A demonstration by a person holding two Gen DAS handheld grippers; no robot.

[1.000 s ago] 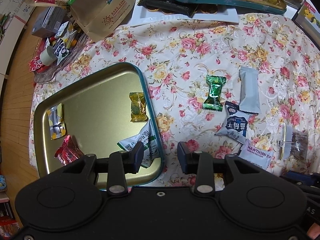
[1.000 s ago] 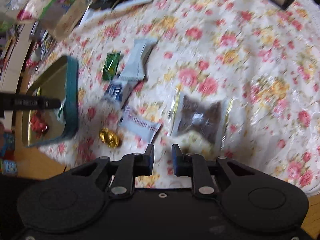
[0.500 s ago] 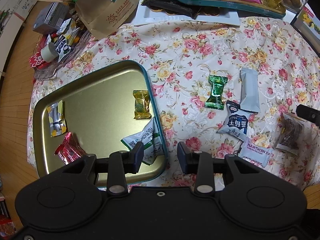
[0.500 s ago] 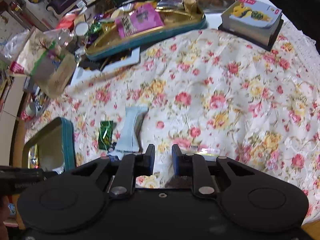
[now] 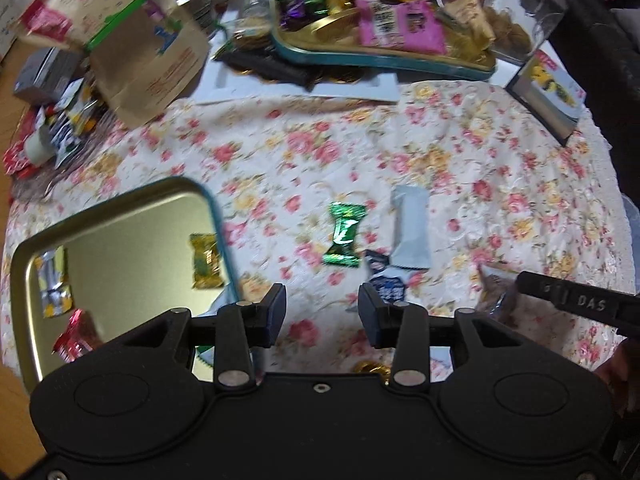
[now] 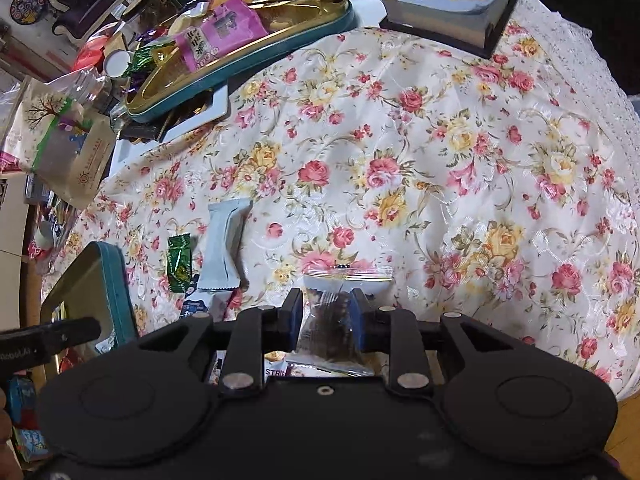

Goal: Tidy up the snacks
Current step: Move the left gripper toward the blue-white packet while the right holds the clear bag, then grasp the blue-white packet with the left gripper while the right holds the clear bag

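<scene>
**Clear packet clamped in the right claw over the floral cloth**

Floral cloth [image 5: 360,152] with pink and yellow roses covers the surface in the left wrist view, which is somewhat blurred. The left claw [image 5: 322,312] has its fingers well apart, with nothing between them, above bare cloth just right of the gold tin tray [image 5: 120,216]. That teal-edged tray holds a yellow-wrapped candy [image 5: 206,262], a silver-and-yellow packet [image 5: 54,286] and a red packet [image 5: 74,340]. On the cloth ahead lie a green twist-wrapped candy [image 5: 344,236] and, just beside it, a pale grey packet [image 5: 410,232], whose near end overlaps a dark blue packet [image 5: 384,280]. At the far edge sits a second tray of mixed sweets [image 5: 380,60], with a brown paper bag [image 5: 152,64] to its left. The right claw's arm enters from the right edge.

From the right wrist view, the right claw [image 6: 326,322] is closed on a clear packet of dark brown snack [image 6: 332,324], the packet's sealed top edge sticking out forward past the fingertips. Green candy [image 6: 179,258] and grey packet [image 6: 224,248] lie side by side to the left, near the gold tray's teal rim [image 6: 116,292]. A boxed book with a yellow cartoon cover [image 6: 452,0] rests at the far right corner.
</scene>
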